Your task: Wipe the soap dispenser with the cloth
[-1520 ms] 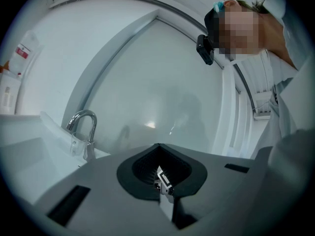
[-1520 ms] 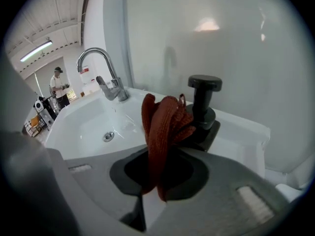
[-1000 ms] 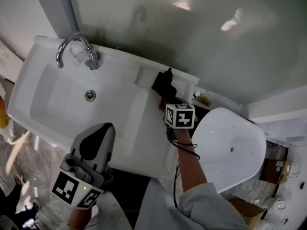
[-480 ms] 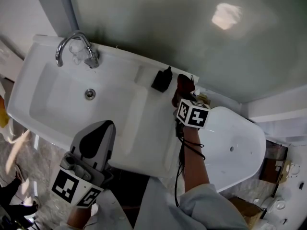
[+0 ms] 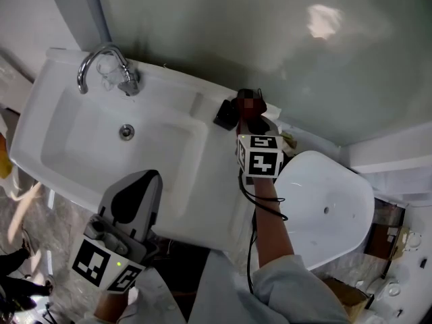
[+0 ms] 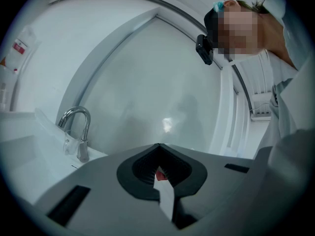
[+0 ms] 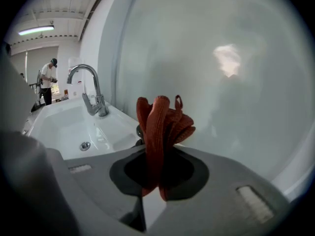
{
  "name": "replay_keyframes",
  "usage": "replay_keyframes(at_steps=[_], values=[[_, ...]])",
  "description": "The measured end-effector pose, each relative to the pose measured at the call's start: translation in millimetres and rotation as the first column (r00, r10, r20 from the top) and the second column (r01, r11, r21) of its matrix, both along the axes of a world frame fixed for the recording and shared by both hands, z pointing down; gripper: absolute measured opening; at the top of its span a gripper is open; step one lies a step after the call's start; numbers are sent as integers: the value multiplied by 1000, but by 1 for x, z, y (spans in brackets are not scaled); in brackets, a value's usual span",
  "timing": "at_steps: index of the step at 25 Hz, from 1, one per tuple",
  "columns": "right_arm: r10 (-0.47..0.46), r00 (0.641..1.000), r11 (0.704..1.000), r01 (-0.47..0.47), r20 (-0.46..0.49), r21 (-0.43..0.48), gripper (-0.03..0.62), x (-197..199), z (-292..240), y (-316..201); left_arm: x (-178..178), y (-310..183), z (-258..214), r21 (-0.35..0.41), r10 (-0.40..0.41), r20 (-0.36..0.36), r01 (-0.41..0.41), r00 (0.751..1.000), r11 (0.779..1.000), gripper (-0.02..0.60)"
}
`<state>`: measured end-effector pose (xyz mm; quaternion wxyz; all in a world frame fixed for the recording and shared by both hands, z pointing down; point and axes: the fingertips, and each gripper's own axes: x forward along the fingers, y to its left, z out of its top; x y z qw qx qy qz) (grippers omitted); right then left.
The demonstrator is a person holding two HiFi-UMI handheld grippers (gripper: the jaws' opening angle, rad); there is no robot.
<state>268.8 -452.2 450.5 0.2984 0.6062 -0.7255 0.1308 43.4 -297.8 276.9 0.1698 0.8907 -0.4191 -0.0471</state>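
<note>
Since half a second ago the right gripper [image 5: 248,123] has swung left, bringing the cloth [image 5: 259,111] from well clear of the soap dispenser [image 5: 225,115] to just beside its right side; whether they touch cannot be told. Its jaws are clamped on the red cloth [image 7: 160,127], which is bunched into long folds that run along the jaws and stick out past their tips toward the grey wall.

The black dispenser stands upright at the back right corner of the white counter [image 5: 196,181], close to the wall. From above it looks short, and which way its spout points cannot be made out. In the right gripper view the cloth hides most of it.

At the back left corner of the counter the chrome faucet [image 5: 101,65] curves over the basin, which holds only its drain [image 5: 126,132]. A white toilet lid [image 5: 324,208] lies past the counter's right edge.

The left gripper [image 5: 150,178] hangs off the counter's front edge, jaws together on nothing, pointing up toward the wall.
</note>
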Motion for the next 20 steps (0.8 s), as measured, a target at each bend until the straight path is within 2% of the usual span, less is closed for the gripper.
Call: replay_keyframes(at_steps=[3, 6, 11, 17, 20], values=[[41, 998, 998, -39, 42, -52, 55, 6, 22, 3, -2, -1, 2, -6, -4, 2, 4, 1000, 1000, 3], [75, 989, 991, -60, 130, -116, 55, 4, 47, 8, -3, -2, 4, -12, -5, 4, 5, 1000, 1000, 3], [108, 970, 981, -68, 219, -183, 55, -2, 73, 20, -3, -2, 5, -15, -1, 5, 1, 1000, 1000, 3], [69, 958, 977, -8, 280, -213, 55, -17, 76, 42, 5, 1, 2, -5, 17, 3, -17, 1000, 1000, 3], [39, 931, 983, 31, 364, -183, 55, -26, 59, 55, 11, 3, -2, 6, 25, 1, -25, 1000, 1000, 3]])
